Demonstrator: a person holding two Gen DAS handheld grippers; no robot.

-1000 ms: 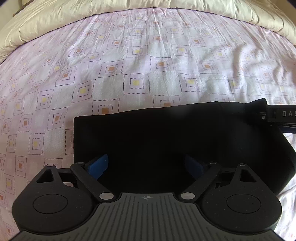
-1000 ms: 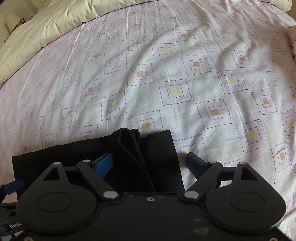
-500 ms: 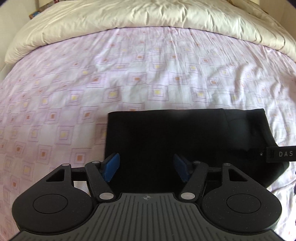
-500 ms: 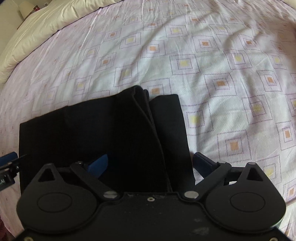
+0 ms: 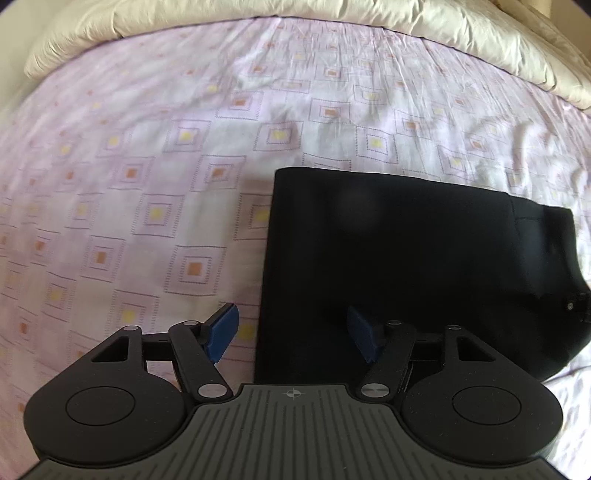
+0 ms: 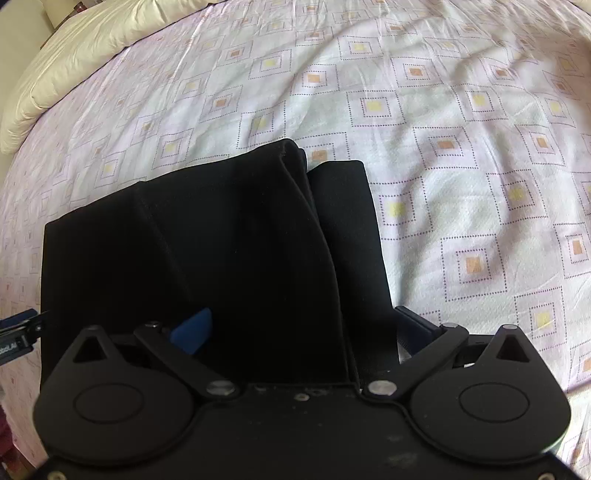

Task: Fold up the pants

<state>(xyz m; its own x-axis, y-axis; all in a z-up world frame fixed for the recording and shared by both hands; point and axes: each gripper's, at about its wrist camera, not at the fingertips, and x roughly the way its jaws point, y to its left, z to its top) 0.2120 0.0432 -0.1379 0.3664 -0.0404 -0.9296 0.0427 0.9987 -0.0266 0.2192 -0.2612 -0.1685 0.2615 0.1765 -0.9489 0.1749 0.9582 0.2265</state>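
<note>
Black pants [image 5: 413,258] lie folded into a flat rectangle on the bed sheet [image 5: 147,184]. My left gripper [image 5: 293,334] is open above the rectangle's near left edge, one blue pad [image 5: 221,332] over the sheet and the other over the cloth. In the right wrist view the pants [image 6: 221,240] show stacked layers and a ridge of folded edges at their right end. My right gripper [image 6: 303,332] is open above that right end and holds nothing. The left gripper's tip [image 6: 18,328] shows at the far left edge.
The pink-white sheet with square patterns [image 6: 461,166] covers the bed all around the pants. A cream duvet [image 5: 258,18] is bunched along the far edge and also shows in the right wrist view [image 6: 74,55].
Both grippers have pulled back and up from the pants. The left one has shifted left, off the cloth's middle to its left edge. The pants stay flat.
</note>
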